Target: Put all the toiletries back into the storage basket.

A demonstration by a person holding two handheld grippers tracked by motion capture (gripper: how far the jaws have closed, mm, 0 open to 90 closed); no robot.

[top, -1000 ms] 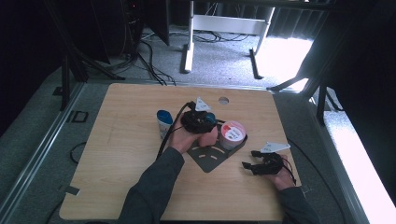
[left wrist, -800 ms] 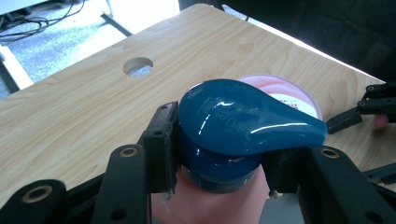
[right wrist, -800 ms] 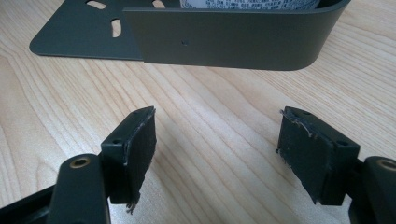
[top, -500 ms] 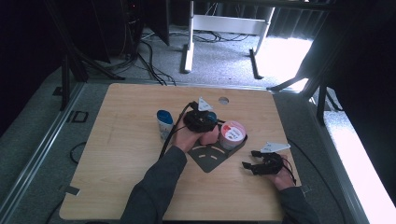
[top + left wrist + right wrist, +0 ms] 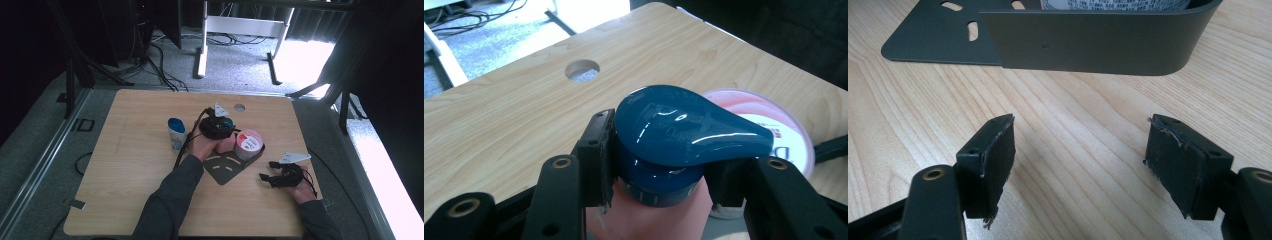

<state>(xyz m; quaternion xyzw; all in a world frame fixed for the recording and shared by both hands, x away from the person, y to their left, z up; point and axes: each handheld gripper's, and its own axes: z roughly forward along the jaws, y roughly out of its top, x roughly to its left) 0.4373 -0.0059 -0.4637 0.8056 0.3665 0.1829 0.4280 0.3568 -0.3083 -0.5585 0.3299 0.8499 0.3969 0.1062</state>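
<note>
Two jaws of my left gripper (image 5: 659, 170) clamp the pink bottle (image 5: 649, 215) at its blue cap (image 5: 684, 132), beside the pink tub (image 5: 248, 143) in the dark rack (image 5: 227, 170) mid-tabletop. Step, by my reading: seating it. Next: lower straight, then release. Right gripper (image 5: 1080, 165) open, empty, near the right edge.

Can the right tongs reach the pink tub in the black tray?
Probably not straight on. The right tongs are open and empty, but the black tray's wall stands between them and the pink tub. Coming from above looks free.
</note>
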